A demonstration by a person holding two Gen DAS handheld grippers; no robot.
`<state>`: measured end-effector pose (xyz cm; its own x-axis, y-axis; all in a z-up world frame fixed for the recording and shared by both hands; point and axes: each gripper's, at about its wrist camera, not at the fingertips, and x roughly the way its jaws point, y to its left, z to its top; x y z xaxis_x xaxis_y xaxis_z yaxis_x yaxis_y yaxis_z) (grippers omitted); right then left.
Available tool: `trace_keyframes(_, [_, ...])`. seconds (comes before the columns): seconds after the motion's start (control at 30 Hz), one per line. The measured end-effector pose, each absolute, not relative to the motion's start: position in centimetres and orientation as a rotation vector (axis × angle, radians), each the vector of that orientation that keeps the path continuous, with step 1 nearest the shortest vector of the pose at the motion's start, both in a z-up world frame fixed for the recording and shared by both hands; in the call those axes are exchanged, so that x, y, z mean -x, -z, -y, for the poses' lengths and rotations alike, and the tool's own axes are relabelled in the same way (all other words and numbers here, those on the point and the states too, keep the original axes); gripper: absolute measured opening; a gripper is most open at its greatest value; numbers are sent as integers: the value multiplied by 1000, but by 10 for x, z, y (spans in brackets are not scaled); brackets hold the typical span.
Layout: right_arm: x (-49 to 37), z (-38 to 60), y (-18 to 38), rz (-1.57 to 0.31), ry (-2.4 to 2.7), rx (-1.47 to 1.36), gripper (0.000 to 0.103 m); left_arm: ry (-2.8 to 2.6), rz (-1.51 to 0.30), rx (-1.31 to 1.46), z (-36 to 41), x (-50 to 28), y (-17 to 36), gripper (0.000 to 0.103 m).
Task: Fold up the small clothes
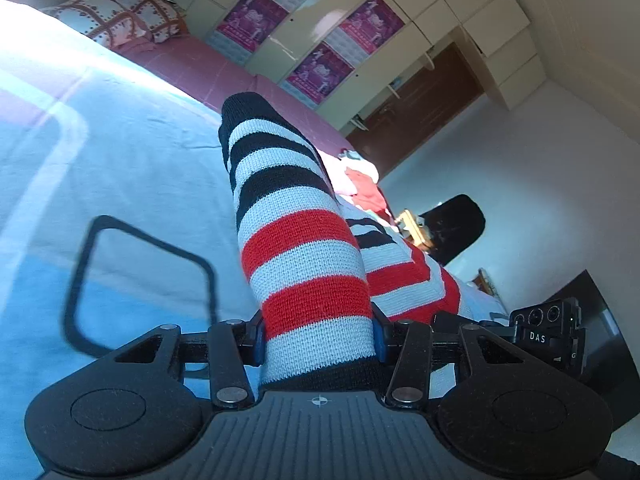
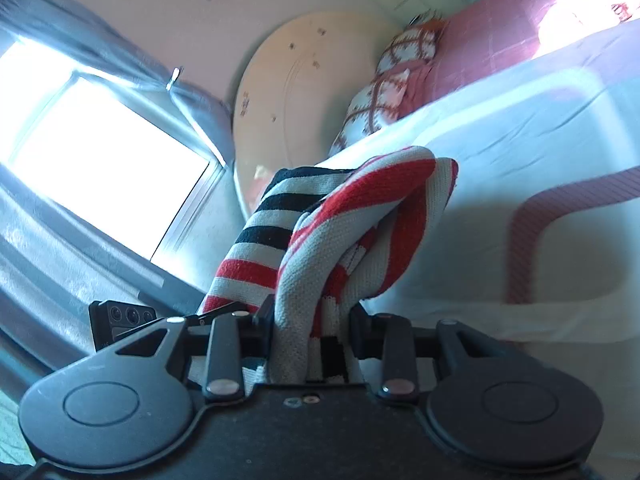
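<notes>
Left gripper [image 1: 319,334] clamped on a flat band of the striped knit garment [image 1: 296,232] (red, white, black), which stands up over the pale blue bedsheet [image 1: 132,168]. Right gripper [image 2: 311,330] pinches a bunched fold of the same garment [image 2: 344,224]. Pillows [image 1: 116,16] lie far left.

Pale bedsheet [image 1: 120,152] lies bare left of the striped knit [image 1: 304,264], free to pass; far pillows [image 1: 116,16] and red clothes [image 1: 362,188] at right block.
</notes>
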<state>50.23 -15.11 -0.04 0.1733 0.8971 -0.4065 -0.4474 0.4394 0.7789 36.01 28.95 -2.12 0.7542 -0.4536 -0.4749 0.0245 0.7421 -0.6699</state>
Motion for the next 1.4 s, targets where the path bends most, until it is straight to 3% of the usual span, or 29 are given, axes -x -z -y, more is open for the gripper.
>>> trace_keyframes(0.2, [-506,94,42,-1075,-1031,-541,34,183,-740,785,-338,-343,77,47])
trace_keyframes(0.33, [-504,112,67,-1126,-974,-607,32,202,-697,871,-336,-339,97,54])
trace_keyframes(0.5, [-501,122,49,-1131,-905,-565,44,175,-706,852,-326,-330,90,60])
trace_keyframes(0.57, [-493,134,31,-1085,-882,-535,44,159,-690,823,-326,-312,82,60])
trace_keyframes(0.67, [-463,156,-2,-994,-881,-488,38,103,-655,725,-328,-280,60,60])
trace_keyframes(0.73, [-437,160,-24,-935,-930,-453,28,64,-660,638,-322,-263,54,60])
trace_keyframes(0.97, [-368,97,-31,-931,-1002,-6,23,59,-698,439,-291,-239,42,60])
trace_keyframes(1.03, [-364,85,-23,-933,-871,139,0,72,-747,378,-278,-245,43,60])
trace_keyframes(1.4, [-350,84,-5,-899,-667,172,0,49,-775,282,-243,-220,48,61])
